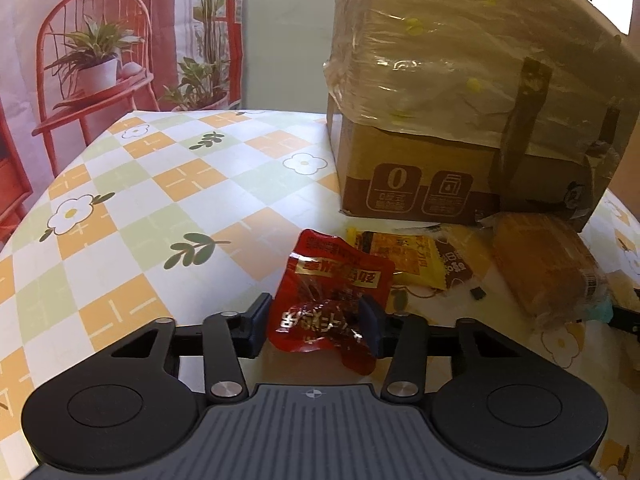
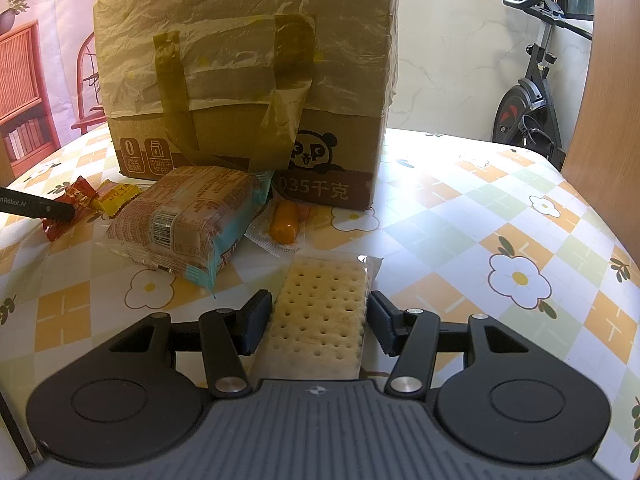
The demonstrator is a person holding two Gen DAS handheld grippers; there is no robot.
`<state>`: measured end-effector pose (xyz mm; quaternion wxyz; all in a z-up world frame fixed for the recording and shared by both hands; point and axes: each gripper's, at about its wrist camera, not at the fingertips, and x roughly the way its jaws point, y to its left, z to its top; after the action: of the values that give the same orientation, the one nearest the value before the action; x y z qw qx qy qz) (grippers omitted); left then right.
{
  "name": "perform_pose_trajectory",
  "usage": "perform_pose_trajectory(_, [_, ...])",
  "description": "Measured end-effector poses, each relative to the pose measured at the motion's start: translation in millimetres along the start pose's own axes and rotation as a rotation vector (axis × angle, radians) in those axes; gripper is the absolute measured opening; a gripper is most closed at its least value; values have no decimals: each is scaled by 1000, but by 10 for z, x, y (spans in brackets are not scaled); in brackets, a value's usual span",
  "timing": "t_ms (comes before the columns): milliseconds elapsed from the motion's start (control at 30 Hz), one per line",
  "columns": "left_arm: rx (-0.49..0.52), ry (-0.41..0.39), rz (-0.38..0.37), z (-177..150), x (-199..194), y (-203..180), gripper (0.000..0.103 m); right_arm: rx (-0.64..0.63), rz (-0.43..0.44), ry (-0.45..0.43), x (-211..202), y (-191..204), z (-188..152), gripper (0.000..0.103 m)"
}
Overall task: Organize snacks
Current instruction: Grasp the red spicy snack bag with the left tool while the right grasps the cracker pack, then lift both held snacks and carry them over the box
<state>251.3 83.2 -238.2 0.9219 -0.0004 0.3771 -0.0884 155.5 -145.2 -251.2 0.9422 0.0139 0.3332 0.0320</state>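
A crumpled red snack packet (image 1: 332, 276) lies on the checked tablecloth (image 1: 160, 200), in front of the cardboard box (image 1: 440, 184). My left gripper (image 1: 316, 328) is shut on its near end, with both pads pressing into the wrapper. In the right wrist view one of the left gripper's black fingers (image 2: 48, 208) lies over that same red packet (image 2: 78, 194). A clear-wrapped pack of pale, dotted crackers (image 2: 324, 300) runs lengthwise between the pads of my right gripper (image 2: 320, 320), which is shut on its wrapper edges.
The tall cardboard box (image 2: 248, 80), wrapped in film and tape, stands at the back. Before it lie a yellow packet (image 1: 404, 258), a brown-and-teal wrapped cake pack (image 2: 188, 220) and an orange sausage sachet (image 2: 284, 220). An exercise bike (image 2: 532, 92) stands beyond the table's far right edge.
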Motion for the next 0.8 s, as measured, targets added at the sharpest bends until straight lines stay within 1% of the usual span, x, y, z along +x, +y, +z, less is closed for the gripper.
perform_pose_trajectory(33, [-6, -1, -12, -6, -7, 1, 46, 0, 0, 0, 0, 0, 0, 56])
perform_pose_trajectory(100, [-15, -6, -35, -26, -34, -5, 40, 0, 0, 0, 0, -1, -1, 56])
perform_pose_trajectory(267, [7, -32, -56, -70, -122, -109, 35, 1, 1, 0, -1, -3, -2, 56])
perform_pose_trajectory(467, [10, -62, -83, -43, -237, -128, 35, 19, 14, 1, -9, -40, 14, 55])
perform_pose_trajectory(533, [5, -79, -89, -14, -293, -115, 35, 34, 25, 1, -20, -64, 23, 53])
perform_pose_trajectory(633, [-7, -110, -100, 32, -393, -105, 35, 62, 34, 2, -56, -94, 27, 52])
perform_pose_trajectory(800, [-26, -174, -123, 130, -577, -96, 35, 77, 33, -38, -214, -107, 88, 52])
